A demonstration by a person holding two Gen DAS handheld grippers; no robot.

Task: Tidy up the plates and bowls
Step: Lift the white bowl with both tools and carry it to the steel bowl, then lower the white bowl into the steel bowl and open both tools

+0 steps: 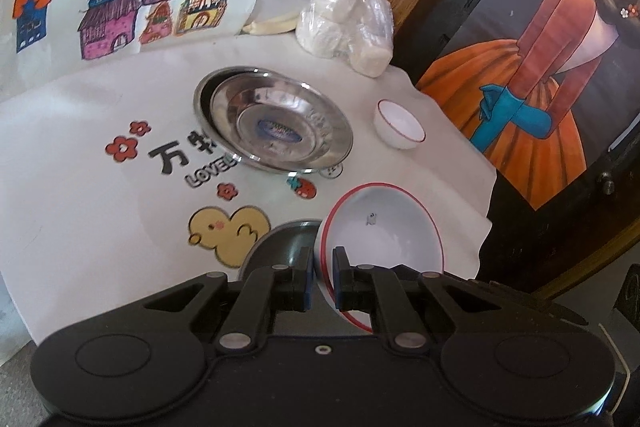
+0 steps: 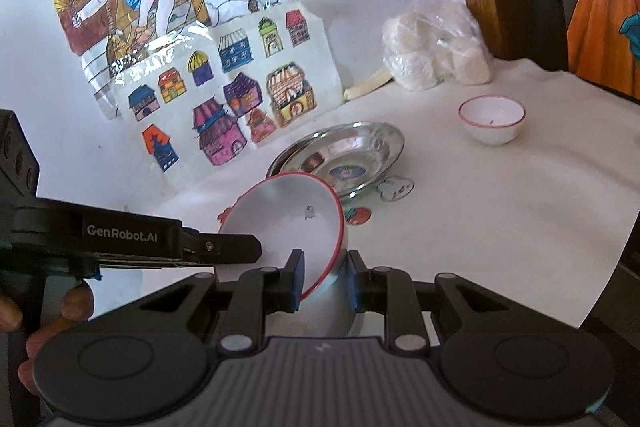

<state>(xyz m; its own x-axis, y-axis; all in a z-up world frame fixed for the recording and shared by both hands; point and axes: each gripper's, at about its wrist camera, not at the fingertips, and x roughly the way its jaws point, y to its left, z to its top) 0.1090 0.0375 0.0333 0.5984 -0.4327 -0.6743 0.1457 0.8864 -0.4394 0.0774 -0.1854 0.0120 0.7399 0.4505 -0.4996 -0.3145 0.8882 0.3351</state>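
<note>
Left hand-held gripper [image 1: 323,277] pinches tilted red-rimmed white bowl's [image 1: 384,227] rim | right hand-held gripper [image 2: 323,277] clamps same bowl | risk: thin edge slips, dropping onto counter [image 1: 80,227] near 2 stacked steel plates [image 1: 276,123].

Left tongs [image 1: 323,277]: angled downward, jaws nearly closed, pads pinching the rim of a tilted white bowl [image 1: 384,235].
Right tongs [image 2: 323,279]: angled downward, jaws slightly apart, straddling the same bowl's rim.
Person's fingers [image 2: 74,301]: wrapped around the left tongs' handle.
</note>
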